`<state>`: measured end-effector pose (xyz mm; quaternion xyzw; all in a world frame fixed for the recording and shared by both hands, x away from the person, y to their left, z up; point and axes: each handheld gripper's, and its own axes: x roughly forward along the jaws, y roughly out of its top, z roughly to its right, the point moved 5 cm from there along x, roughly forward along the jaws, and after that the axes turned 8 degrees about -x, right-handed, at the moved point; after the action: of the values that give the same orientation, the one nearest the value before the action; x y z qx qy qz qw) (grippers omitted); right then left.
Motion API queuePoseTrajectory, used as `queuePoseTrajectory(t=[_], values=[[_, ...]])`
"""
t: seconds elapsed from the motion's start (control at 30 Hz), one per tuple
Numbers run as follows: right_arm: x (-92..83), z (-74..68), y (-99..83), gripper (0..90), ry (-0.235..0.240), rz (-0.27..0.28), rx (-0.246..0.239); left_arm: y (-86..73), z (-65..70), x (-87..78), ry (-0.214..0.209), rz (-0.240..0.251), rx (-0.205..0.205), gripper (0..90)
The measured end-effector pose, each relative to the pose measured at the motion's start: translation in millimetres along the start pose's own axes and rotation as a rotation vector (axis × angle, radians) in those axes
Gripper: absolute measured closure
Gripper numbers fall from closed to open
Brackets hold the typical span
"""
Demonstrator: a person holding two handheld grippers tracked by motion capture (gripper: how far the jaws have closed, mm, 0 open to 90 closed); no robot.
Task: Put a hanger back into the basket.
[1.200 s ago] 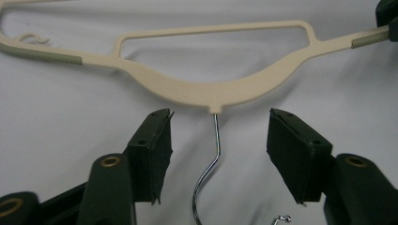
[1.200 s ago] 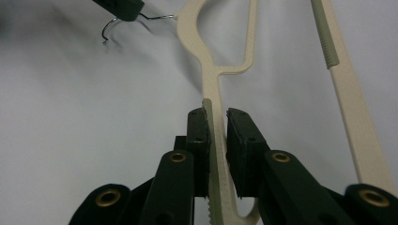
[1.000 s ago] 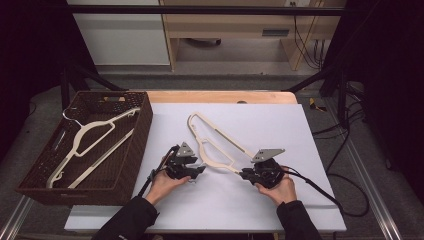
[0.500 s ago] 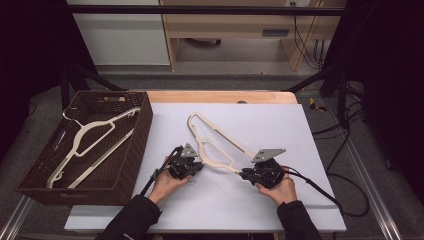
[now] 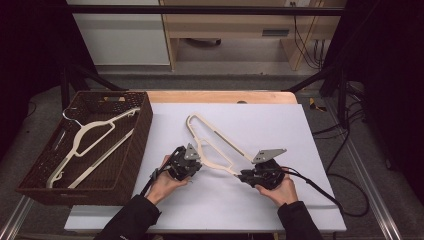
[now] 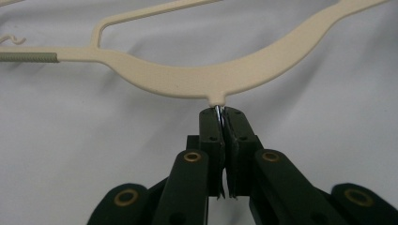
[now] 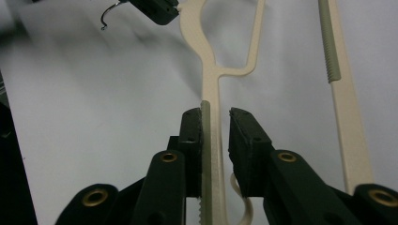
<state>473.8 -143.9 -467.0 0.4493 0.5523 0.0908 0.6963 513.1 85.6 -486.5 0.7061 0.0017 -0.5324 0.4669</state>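
Left gripper (image 6: 220,117) clamps hanger (image 6: 197,77) by its metal hook; right gripper (image 7: 216,124) straddles its arm, loosening.

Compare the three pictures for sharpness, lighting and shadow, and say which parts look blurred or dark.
High view: the white table is evenly lit and the surroundings are dark. Left gripper view: the cream hanger and the fingers are fairly sharp, with soft shadows on the cloth. Right gripper view: the near fingers and the hanger's arm between them look soft, the top left corner is smeared, and the left edge is black.

Hanger (image 5: 215,145) on table (image 5: 310,145); basket (image 5: 35,185) left, holding second hanger (image 5: 87,145).
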Motion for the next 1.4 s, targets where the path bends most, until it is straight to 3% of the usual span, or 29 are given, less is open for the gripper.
queuePoseTrajectory(t=[0.1,0.3,0.37,0.53,0.6,0.73,0.8,0.93,1.0,1.07,1.13,1.2,1.23,1.27,1.3,1.4], values=[[-2.0,-2.3,4.5,68.3,-0.002,0.026,-0.009,-0.7,0.6,-2.9,0.001,-0.023,-0.002,86.6],[2.3,-14.3,26.4,47.7,-0.07,0.126,-0.093,0.5,7.1,-9.0,0.01,-0.043,0.001,86.6],[7.3,-18.9,32.9,43.5,-0.083,0.134,-0.122,1.5,10.3,-11.0,0.005,-0.047,0.005,86.6],[28.6,-27.6,39.8,40.8,-0.068,0.107,-0.144,3.5,18.9,-15.8,0.006,-0.071,0.017,86.6],[38.1,-30.4,38.7,38.8,-0.077,0.069,-0.162,4.7,22.0,-16.5,-0.005,-0.075,0.021,86.5],[51.5,-33.8,33.2,40.5,-0.085,0.028,-0.185,5.5,25.1,-18.2,-0.009,-0.094,0.034,86.5],[55.7,-32.7,30.4,43.9,-0.093,0.01,-0.207,5.8,27.4,-17.3,-0.015,-0.085,0.022,86.5],[62.9,-32.8,25.2,53.8,-0.111,-0.028,-0.231,5.5,29.3,-16.4,-0.015,-0.097,0.025,86.5],[65.2,-32.8,23.0,62.3,-0.112,-0.048,-0.244,4.7,29.5,-16.1,-0.013,-0.111,0.038,86.5],[66.0,-33.9,22.1,71.4,-0.1,-0.051,-0.257,4.9,30.2,-15.1,-0.009,-0.099,0.025,86.4],[64.4,-35.4,22.3,72.9,-0.097,-0.054,-0.266,5.2,29.2,-17.0,-0.022,-0.104,0.03,86.1],[62.2,-35.6,22.3,74.4,-0.088,-0.05,-0.291,7.2,28.7,-20.6,-0.021,-0.072,0.021,84.5],[61.0,-36.2,22.6,75.4,-0.087,-0.048,-0.287,10.4,27.6,-26.1,-0.05,-0.028,-0.001,82.8],[61.0,-36.2,22.6,75.4,-0.087,-0.048,-0.287,10.4,27.6,-26.1,-0.05,-0.028,-0.001,76.5],[59.4,-36.6,23.6,76.2,-0.085,-0.043,-0.282,12.1,26.9,-29.7,-0.068,-0.004,-0.011,76.5],[55.9,-35.9,25.0,77.4,-0.094,-0.036,-0.286,18.7,22.0,-45.7,-0.086,0.089,-0.039,64.7]])
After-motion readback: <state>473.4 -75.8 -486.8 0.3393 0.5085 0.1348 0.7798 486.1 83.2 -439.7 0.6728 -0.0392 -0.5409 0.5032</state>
